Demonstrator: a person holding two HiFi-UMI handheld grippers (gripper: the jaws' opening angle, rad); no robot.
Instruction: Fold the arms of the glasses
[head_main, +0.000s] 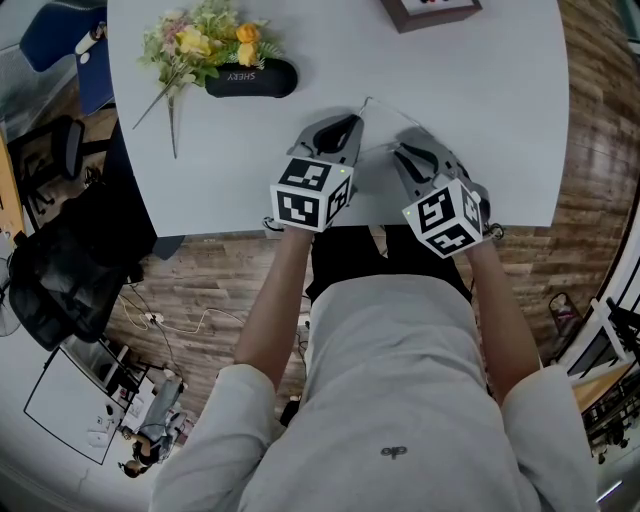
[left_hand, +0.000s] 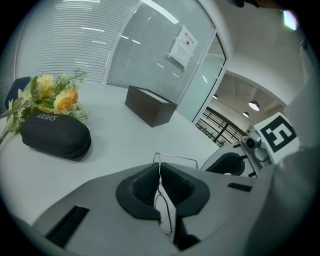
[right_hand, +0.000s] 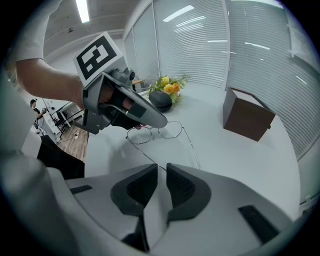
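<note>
The glasses (right_hand: 155, 131), a thin wire frame, are just over the tabletop (head_main: 500, 130), close to its near edge and about halfway between its left and right edges. Both arms of the glasses are unfolded and run from the lenses toward the right tool.

The other things are all well apart from the glasses. A black case (head_main: 250, 78) lies toward the far left part of the tabletop, and a bunch of flowers (head_main: 195, 45) rests against it on the side of the left edge. A brown box (right_hand: 247, 120) stands toward the far edge, more to the right. Between these things and the glasses there is only bare white surface, and the widest free part goes toward the right edge. Past the near edge are the wooden floor (head_main: 220, 265) and the person's own body, so the room behind the tools is small.

The left tool (left_hand: 159, 172) has its jaws pressed together on the wire of the frame front, by a lens rim, and so it carries the glasses. The right tool (right_hand: 158, 172) comes from the opposite side, near the left one. Its jaws are spread only a little, with a narrow gap. The end of one arm reaches into this gap, but the pads do not pinch it.
</note>
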